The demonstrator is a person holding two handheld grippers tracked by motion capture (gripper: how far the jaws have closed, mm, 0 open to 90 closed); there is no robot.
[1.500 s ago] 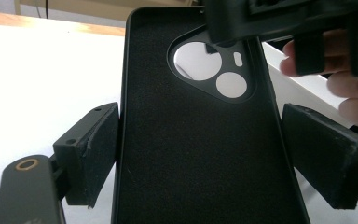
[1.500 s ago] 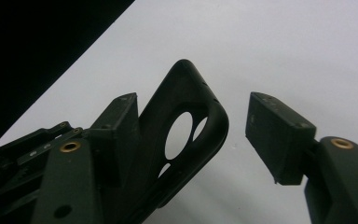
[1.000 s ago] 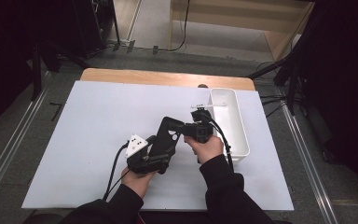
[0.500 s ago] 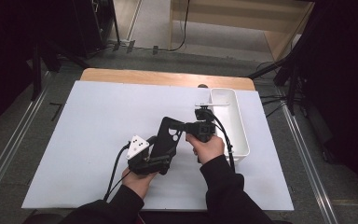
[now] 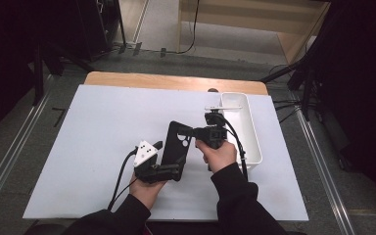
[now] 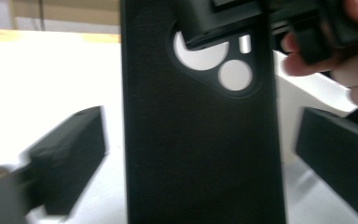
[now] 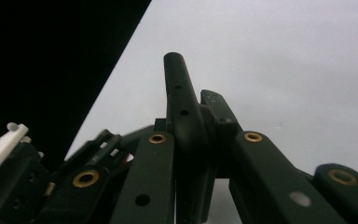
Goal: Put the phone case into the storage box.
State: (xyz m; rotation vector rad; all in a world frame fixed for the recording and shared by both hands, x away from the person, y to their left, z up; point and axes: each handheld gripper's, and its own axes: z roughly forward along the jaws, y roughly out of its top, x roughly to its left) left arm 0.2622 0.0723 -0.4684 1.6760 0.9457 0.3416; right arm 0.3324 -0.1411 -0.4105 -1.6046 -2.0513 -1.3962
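The left gripper (image 5: 169, 161), jaws just opened wide and clear of the black phone case (image 5: 176, 147), flanks its near end. The right gripper (image 5: 196, 133) has just clamped the case's far edge. The left gripper view shows camera cutouts. A white tray (image 5: 252, 147) stands right, on the white table (image 5: 88, 147).

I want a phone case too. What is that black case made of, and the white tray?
The black phone case looks like matte rubbery plastic, faintly grainy and without shine. The white tray looks like smooth hard plastic, with thin walls and rounded corners. Neither is certain by sight.
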